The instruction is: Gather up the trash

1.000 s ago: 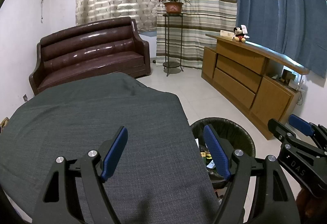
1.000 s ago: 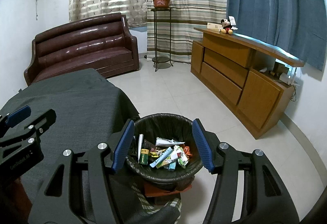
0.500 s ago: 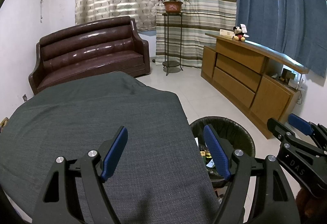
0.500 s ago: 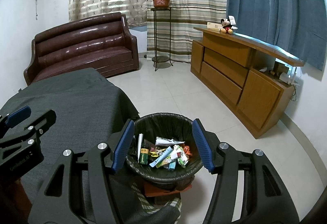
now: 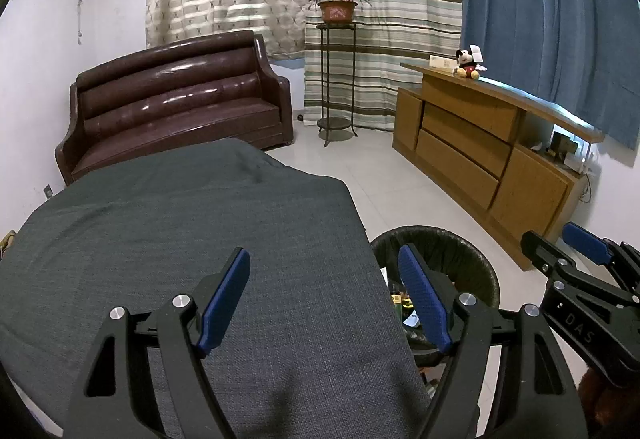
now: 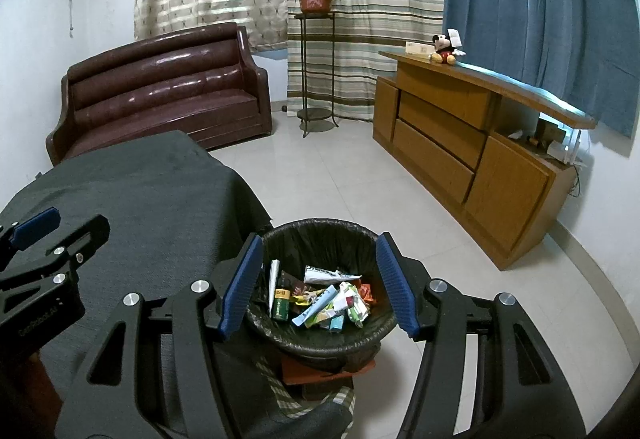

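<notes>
A black-lined trash bin [image 6: 320, 235] stands on the floor beside the table, holding several wrappers, cartons and a small green bottle [image 6: 281, 299]. My right gripper [image 6: 319, 281] is open and empty, held above the bin with its blue pads either side of it. My left gripper [image 5: 326, 297] is open and empty over the table's grey cloth [image 5: 180, 231], near its right edge. The bin also shows in the left wrist view [image 5: 460, 243], with the right gripper at the far right of that view [image 5: 576, 259].
A brown leather sofa [image 5: 172, 107] stands behind the table. A metal plant stand [image 5: 336, 79] carries a potted plant. A wooden sideboard [image 5: 480, 143] with a Mickey Mouse toy [image 5: 468, 63] runs along the right wall. White tiled floor [image 6: 352, 175] lies between them.
</notes>
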The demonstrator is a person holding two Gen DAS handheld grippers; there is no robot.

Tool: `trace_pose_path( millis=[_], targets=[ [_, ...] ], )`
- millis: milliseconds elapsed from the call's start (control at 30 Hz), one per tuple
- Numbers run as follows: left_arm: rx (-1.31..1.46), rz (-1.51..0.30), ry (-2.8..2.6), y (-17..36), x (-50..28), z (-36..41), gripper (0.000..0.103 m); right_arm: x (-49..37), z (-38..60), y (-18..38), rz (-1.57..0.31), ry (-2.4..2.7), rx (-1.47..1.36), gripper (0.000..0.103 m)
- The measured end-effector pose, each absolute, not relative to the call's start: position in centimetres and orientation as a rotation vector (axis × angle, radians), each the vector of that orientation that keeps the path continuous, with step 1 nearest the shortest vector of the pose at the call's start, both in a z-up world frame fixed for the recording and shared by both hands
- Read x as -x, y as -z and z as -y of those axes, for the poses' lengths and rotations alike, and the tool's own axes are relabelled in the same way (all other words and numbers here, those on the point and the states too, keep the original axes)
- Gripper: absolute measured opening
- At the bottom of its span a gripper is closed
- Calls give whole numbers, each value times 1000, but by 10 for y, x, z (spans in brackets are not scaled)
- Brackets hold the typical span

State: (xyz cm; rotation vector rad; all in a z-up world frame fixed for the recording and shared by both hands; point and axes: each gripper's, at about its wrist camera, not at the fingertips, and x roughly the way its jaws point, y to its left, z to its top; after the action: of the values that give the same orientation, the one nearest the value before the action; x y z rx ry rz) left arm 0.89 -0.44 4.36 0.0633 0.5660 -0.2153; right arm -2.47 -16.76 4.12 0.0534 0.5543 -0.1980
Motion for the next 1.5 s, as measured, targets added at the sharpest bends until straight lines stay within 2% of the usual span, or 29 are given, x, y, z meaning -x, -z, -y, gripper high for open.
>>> trace_pose_path(
  millis=[1000,1233,1500],
  targets=[
    [-70,-550,224,-37,-1,12,74,24,167,-42,-558,198,-53,57],
    [-68,-545,200,-38,4,9,81,24,167,-42,-558,198,-52,57],
    [-63,-549,208,-39,5,7,82,24,167,-43,-559,199,-53,57]
  ],
)
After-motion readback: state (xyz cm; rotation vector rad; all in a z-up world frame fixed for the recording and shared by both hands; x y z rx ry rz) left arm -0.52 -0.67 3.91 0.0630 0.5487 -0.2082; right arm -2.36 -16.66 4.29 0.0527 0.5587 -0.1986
